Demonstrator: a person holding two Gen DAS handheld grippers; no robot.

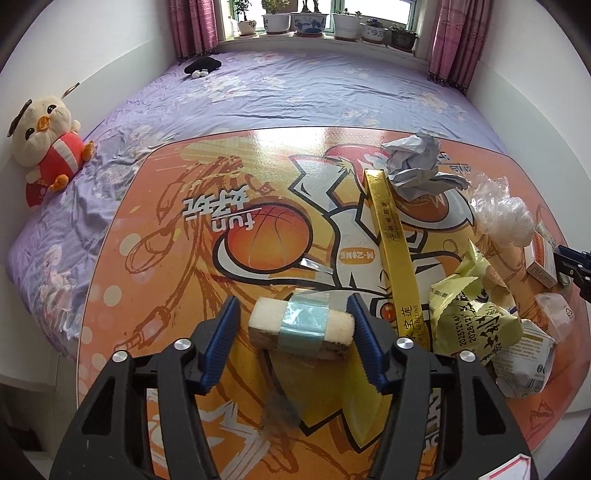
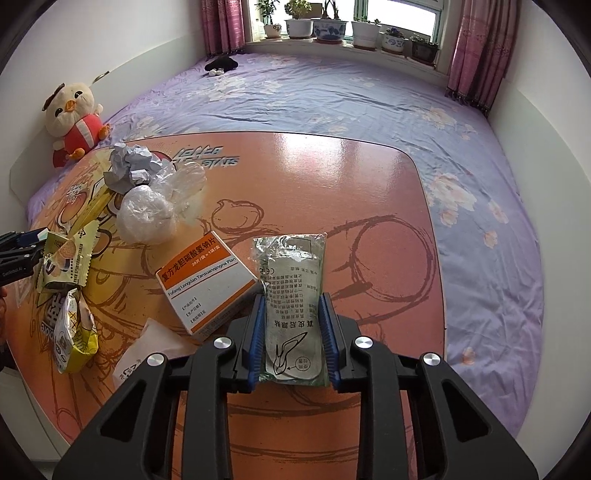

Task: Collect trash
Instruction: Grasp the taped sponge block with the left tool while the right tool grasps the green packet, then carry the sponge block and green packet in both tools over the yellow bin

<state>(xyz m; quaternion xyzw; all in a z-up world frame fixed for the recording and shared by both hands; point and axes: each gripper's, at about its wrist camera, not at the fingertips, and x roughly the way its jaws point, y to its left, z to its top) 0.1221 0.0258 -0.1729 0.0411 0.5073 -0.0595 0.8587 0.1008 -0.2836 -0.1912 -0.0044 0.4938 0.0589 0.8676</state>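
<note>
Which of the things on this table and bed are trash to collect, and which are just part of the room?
Trash for the job:
foam block between the left gripper fingers
clear packet in the right gripper
crumpled paper
gold box
yellow wrapper
medicine box
plastic bag

Just lying about:
plush chick
flowerpots
black item on the bed

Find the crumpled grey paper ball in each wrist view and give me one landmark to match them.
Left wrist: paper ball upper right, at the far end of the gold box.
Right wrist: paper ball upper left, above the plastic bag.
Shared landmark: plush chick on the bed.
</note>
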